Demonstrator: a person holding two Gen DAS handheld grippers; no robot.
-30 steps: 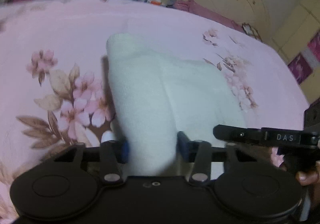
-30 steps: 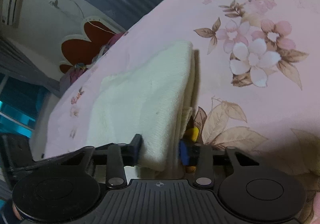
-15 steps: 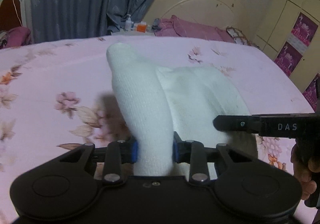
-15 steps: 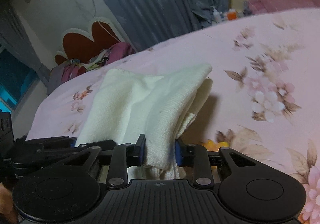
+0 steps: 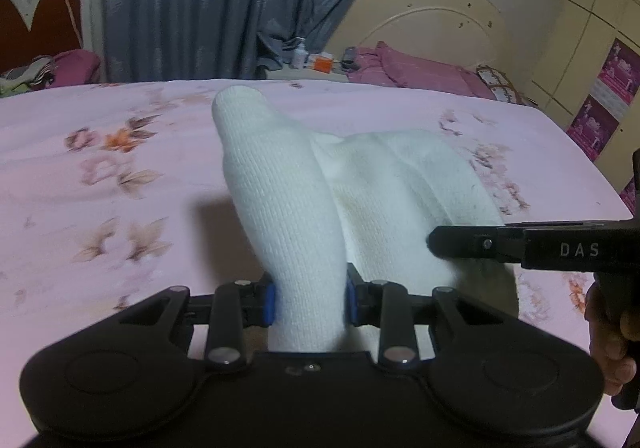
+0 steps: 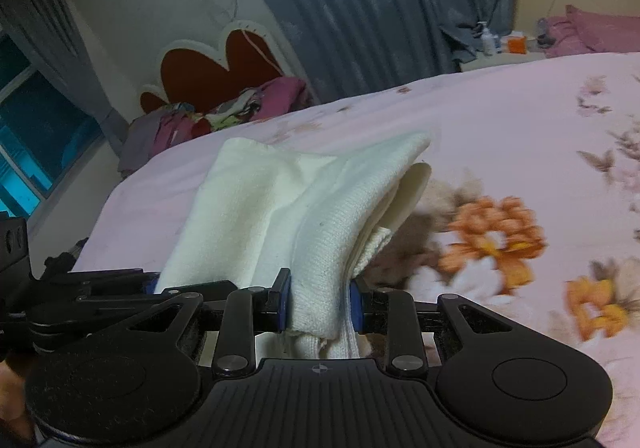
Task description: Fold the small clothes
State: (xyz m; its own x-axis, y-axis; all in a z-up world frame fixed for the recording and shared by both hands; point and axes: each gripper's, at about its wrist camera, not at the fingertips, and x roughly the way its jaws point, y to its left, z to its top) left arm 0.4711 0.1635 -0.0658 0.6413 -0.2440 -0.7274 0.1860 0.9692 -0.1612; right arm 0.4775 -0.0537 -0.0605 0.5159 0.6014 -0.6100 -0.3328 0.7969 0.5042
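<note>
White knitted garment (image 5: 288, 216), bunched and lifted off the pink floral bedsheet (image 5: 100, 208); left gripper (image 5: 308, 302) and right gripper (image 6: 320, 306) each clamp an edge; its lower hem is hidden.

Flower print (image 6: 494, 244) motion-blurred, garment's (image 5: 292, 224) held end hidden behind gripper body

The pink floral bed (image 5: 120, 152) lies bare and open to the left of the white knit garment (image 5: 288, 208) and beyond it toward the far edge, and in the right wrist view the sheet to the right of the cloth is just as free. The lifted cloth fills the space ahead of both grippers, and the right gripper (image 5: 532, 248) reaches in from the right, close beside the left gripper (image 5: 308, 302), so the gap between them is tight. Past the bed stand a curtain (image 5: 192, 0), a cluttered nightstand (image 6: 500, 48), a second bed's cream headboard (image 5: 420, 20) and a red headboard (image 6: 216, 68) with heaped clothes (image 6: 224, 112).
</note>
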